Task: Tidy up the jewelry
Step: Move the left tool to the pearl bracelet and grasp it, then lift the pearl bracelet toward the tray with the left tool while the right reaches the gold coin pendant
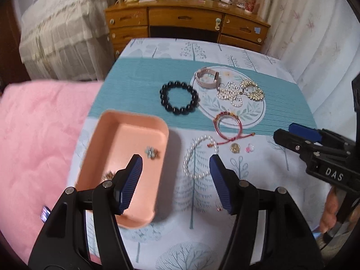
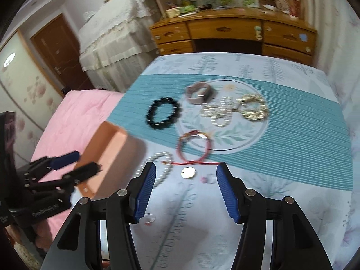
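Observation:
A peach tray point(image 1: 144, 126) sits at the table's left edge and holds a small flower piece point(image 1: 152, 153). My left gripper point(image 1: 175, 159) hovers open over the tray's right rim, nothing between its blue pads. Beside it lies a white pearl bracelet point(image 1: 198, 157). My right gripper point(image 2: 186, 168) is open above a gold coin pendant point(image 2: 188, 172) and a small pink piece point(image 2: 208, 177), pressing on neither. Farther back lie a red string bracelet point(image 2: 194, 146), a black bead bracelet point(image 2: 163, 113), a pink watch point(image 2: 200, 93), a pearl necklace point(image 2: 219, 112) and gold earrings point(image 2: 253, 109).
A pink quilt point(image 1: 33, 146) lies left of the table. A wooden dresser point(image 1: 186, 22) stands behind it, curtains to the right. A tiny earring point(image 1: 218, 207) lies on the cloth under my left gripper. A small clear piece point(image 2: 149, 218) lies near my right gripper's left finger.

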Demonstrator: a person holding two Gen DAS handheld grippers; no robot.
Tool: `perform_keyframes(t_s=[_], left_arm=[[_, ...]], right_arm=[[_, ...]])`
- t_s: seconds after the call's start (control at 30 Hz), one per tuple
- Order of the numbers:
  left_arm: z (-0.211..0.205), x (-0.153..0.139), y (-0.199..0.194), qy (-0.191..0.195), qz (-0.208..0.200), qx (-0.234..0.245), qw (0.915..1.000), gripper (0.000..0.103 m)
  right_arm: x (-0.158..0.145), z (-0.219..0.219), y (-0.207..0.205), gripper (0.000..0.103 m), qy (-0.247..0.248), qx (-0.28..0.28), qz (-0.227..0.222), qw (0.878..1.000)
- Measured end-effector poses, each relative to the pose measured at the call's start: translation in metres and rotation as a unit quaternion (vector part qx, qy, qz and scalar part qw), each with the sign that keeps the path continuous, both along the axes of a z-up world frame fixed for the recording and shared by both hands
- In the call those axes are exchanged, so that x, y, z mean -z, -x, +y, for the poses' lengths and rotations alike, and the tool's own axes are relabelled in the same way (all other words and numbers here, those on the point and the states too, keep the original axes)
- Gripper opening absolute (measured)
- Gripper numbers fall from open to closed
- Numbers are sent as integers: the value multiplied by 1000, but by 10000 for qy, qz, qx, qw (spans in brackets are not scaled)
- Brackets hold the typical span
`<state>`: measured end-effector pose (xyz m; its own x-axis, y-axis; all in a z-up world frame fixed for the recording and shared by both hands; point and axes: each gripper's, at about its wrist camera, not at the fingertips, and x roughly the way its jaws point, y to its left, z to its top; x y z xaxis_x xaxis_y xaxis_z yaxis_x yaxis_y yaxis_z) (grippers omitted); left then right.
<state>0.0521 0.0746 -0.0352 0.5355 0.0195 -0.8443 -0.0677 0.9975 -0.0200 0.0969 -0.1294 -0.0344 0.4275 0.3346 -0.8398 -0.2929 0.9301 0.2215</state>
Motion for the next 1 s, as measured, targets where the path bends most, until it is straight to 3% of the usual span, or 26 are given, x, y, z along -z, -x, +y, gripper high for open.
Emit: perform_keyframes(t_s=[0.13, 0.23, 0.53, 0.7, 1.0], left_arm=[[-21, -4, -14, -314, -29, 295, 9991, 59], [-32, 4, -29, -277, 192, 458, 9984, 59], [-44, 58, -52, -41, 812, 687, 9943, 48], [-50, 84, -57, -39, 1039, 732, 9919, 41], [-66, 118, -69, -163, 1339, 825, 9874, 37]], right_arm=[[1, -14, -11, 57, 203, 116, -11, 9997], [4, -14, -17, 57, 397, 43, -13, 9992], [27, -13, -22, 57, 491, -86, 133, 9987], [40, -10, -23, 55, 417, -175, 170, 9988], [61, 8, -24, 50, 415, -544, 213, 9974]])
